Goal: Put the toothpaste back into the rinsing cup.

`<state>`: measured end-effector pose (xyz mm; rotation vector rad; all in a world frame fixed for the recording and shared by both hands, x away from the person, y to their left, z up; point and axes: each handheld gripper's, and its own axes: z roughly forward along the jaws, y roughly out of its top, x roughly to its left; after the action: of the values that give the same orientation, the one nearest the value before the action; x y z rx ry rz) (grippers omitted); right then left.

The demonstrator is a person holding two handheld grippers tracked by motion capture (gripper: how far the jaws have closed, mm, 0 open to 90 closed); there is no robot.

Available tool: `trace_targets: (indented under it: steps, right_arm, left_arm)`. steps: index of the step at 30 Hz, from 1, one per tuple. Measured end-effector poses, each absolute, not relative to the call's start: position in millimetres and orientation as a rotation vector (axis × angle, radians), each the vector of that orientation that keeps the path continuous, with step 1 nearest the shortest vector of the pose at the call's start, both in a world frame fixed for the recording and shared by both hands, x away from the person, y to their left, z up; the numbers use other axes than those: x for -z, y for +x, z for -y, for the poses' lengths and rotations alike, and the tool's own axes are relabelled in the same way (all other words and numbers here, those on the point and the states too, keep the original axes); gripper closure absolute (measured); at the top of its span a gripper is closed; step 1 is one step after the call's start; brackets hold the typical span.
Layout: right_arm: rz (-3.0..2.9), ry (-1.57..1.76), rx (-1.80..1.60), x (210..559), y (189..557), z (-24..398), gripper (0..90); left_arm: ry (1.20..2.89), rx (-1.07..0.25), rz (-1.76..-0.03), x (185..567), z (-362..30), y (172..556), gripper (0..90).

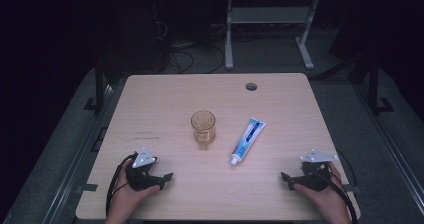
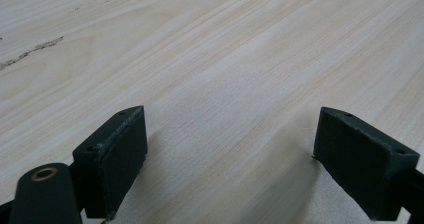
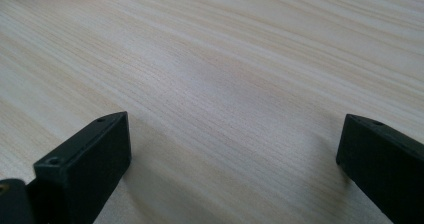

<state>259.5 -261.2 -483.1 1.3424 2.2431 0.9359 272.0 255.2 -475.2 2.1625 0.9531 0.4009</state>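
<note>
An amber drinking glass [image 1: 203,129] stands upright near the middle of the wooden table [image 1: 165,99]. To its right lies a white and blue toothpaste tube [image 1: 247,140], cap toward the front edge. My left gripper [image 1: 165,180] rests at the front left, held in a hand, jaws pointing right. It is open [image 2: 227,159] over bare wood. My right gripper [image 1: 286,180] rests at the front right, jaws pointing left, open [image 3: 232,166] with nothing between its fingers. Both grippers are well apart from the glass and the tube.
A round cable hole [image 1: 251,87] sits near the table's far edge. Beyond the table stand a white desk frame [image 1: 270,29] and loose cables [image 1: 185,59] on a dark floor. Faint marks [image 1: 142,134] show on the wood at the left.
</note>
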Motion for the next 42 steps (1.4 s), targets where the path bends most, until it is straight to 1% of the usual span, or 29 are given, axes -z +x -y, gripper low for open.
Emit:
trace_targets:
  steps: [5,7,8,9,10,11,14,15,16,18,19,21,22,23,28,42]
  right_arm:
    - [-2.247,1.339,-0.938,483,258,261,1.6]
    - [-2.250,1.321,-0.955,483,257,262,5.7]
    - [-2.251,1.314,-0.959,481,257,263,13.5]
    - [-2.251,1.314,-0.959,481,257,263,13.5]
    - [-2.248,1.313,-0.965,480,256,264,17.4]
    - [-2.254,1.312,-0.966,479,257,265,18.9]
    - [-2.265,1.328,-0.992,476,256,267,32.9]
    - [-2.269,1.323,-1.007,474,257,267,35.7]
    - [-2.267,1.321,-1.013,472,257,266,41.2]
    - [-2.275,1.302,-1.015,470,257,265,47.4]
    - [-2.279,1.303,-1.014,469,256,265,53.4]
    - [-2.285,1.313,-1.038,467,255,266,60.5]
    - [-2.283,1.316,-1.046,466,254,266,66.8]
    - [-2.282,1.307,-1.046,464,254,266,69.4]
    - [-2.273,1.308,-1.081,456,255,270,89.6]
    - [-2.310,1.310,-1.183,442,270,259,90.0]
  left_arm:
    - [2.173,-0.416,-0.949,475,-253,271,13.2]
    - [2.172,-0.418,-0.950,476,-253,271,13.3]
    - [2.172,-0.418,-0.950,476,-253,271,13.2]
    - [2.171,-0.418,-0.950,476,-253,271,13.2]
    - [2.172,-0.418,-0.950,476,-253,271,13.2]
    - [2.171,-0.418,-0.950,476,-253,271,13.2]
    - [2.173,-0.419,-0.951,475,-254,271,13.2]
    - [2.173,-0.420,-0.951,475,-254,271,13.3]
    - [2.172,-0.420,-0.950,476,-254,270,13.2]
    - [2.171,-0.419,-0.950,476,-254,270,13.2]
    - [2.171,-0.419,-0.950,476,-254,270,13.2]
    - [2.171,-0.419,-0.950,476,-254,270,13.2]
    - [2.171,-0.419,-0.950,476,-254,270,13.3]
    - [2.171,-0.419,-0.950,476,-254,270,13.2]
    - [2.171,-0.419,-0.950,476,-254,270,13.2]
    - [2.171,-0.419,-0.950,476,-254,270,13.2]
